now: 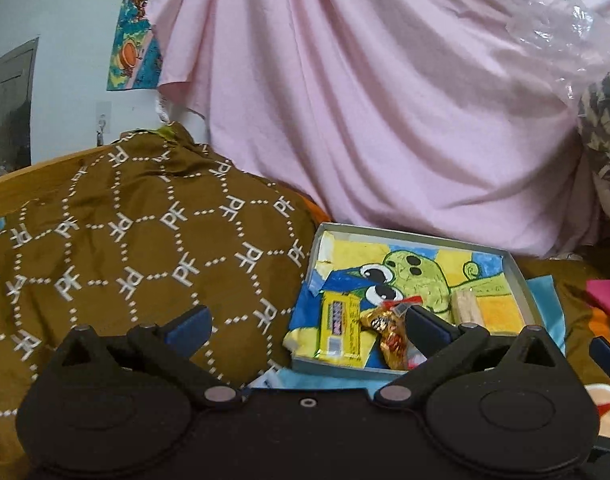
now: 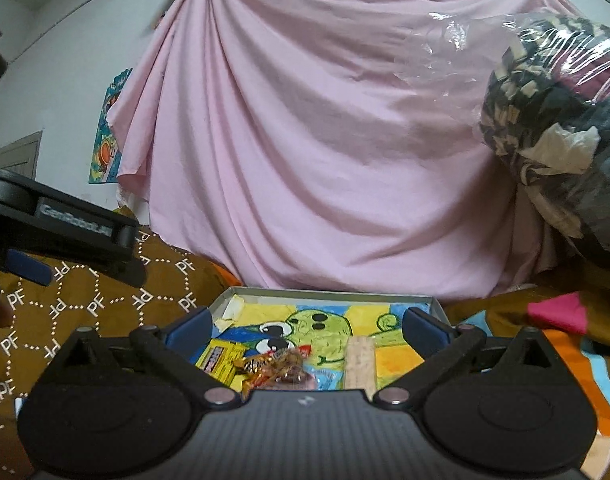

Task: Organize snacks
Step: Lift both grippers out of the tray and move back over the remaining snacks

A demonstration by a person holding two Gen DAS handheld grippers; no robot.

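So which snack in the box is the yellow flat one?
The yellow packet, lying flat at the left of the tray. The crinkly gold-and-red wrapper beside it is shiny and bunched up, and the pale wafer pack at the right is beige.

A pink sheet (image 2: 305, 140) hangs in folds across the back wall. Left of the sheet, a colourful drawing (image 2: 105, 140) is stuck to the wall, its edge under the sheet. Below the sheet at left lies a brown cloth (image 1: 125, 240) patterned with white letters. Right of the sheet, a clear plastic bag (image 2: 557, 120) holds dark patterned fabric.
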